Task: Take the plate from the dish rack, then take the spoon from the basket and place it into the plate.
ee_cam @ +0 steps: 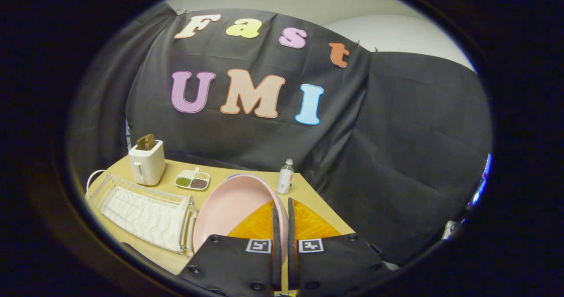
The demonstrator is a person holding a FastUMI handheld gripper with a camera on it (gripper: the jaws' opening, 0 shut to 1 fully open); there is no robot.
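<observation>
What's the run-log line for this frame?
step: plate out of rack | gripper: shut on pink plate rim, held over table | dish rack: beside plate | next, likely: set plate down

Task items: pink plate, white dish rack, orange basket.

Your gripper [282, 211] has its two fingers closed on the rim of the pink plate [229, 209], which is round, smooth and shallow; it stands tilted up on edge off the table, its hollow face turned toward you. The dish rack [145, 213] is white wire over a ribbed white tray, lying flat on the table just beside the plate. The basket [308, 224] is orange with a lattice weave, showing beyond the plate on both sides of your fingers. You cannot make out a spoon in it.
</observation>
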